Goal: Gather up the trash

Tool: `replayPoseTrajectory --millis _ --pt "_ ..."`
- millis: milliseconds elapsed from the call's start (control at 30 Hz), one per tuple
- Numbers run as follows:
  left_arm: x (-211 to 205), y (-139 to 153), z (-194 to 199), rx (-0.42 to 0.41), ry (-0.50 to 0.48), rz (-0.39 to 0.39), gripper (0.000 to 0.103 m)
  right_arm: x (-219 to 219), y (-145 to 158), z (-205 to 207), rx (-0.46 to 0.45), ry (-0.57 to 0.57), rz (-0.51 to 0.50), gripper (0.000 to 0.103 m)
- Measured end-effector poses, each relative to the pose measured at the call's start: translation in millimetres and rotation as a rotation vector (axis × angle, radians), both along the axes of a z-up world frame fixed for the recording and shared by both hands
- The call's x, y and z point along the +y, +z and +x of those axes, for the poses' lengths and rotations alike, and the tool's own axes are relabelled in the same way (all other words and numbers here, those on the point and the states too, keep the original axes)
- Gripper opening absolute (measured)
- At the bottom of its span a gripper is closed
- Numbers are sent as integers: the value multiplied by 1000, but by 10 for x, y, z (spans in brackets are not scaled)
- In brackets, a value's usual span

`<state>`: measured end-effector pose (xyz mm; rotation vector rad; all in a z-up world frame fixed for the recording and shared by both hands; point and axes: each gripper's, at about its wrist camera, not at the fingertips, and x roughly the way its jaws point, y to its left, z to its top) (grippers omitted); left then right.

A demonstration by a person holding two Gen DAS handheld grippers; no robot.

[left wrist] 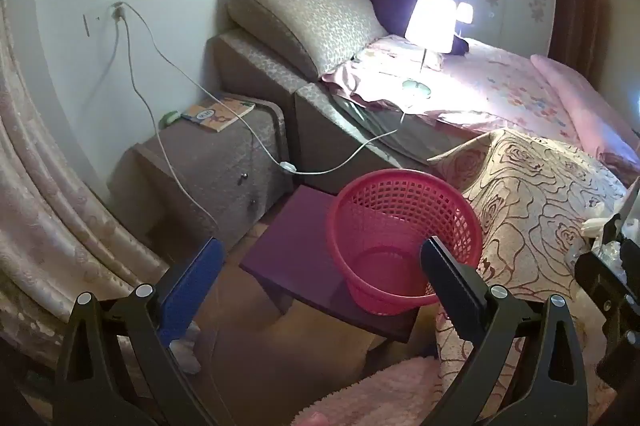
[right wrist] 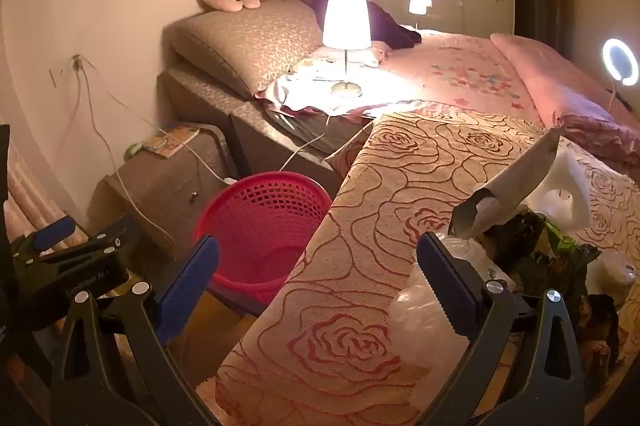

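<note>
A red plastic mesh basket stands empty on a low purple stool beside the bed; it also shows in the right wrist view. My left gripper is open and empty, its jaws wide apart in front of the basket. My right gripper is open and empty above the rose-patterned cloth. A pile of trash lies on that cloth at the right: a torn paper wrapper, clear plastic, a dark green wrapper and white tissue.
A bedside cabinet with a book stands at the left, white cables hanging from the wall socket. A lit lamp sits on the bed. A curtain hangs at the far left. A ring light glows at right.
</note>
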<state>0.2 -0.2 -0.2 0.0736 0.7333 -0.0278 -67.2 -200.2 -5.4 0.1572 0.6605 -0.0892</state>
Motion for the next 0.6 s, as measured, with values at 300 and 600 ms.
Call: replayPoseTrajectory --millis 300,600 --pt "11 105 17 -5 -7 4 95 13 36 -40 1 -1 21 96" --pt "-5 78 -62 -22 -5 4 95 46 -17 -42 0 2 26 96"
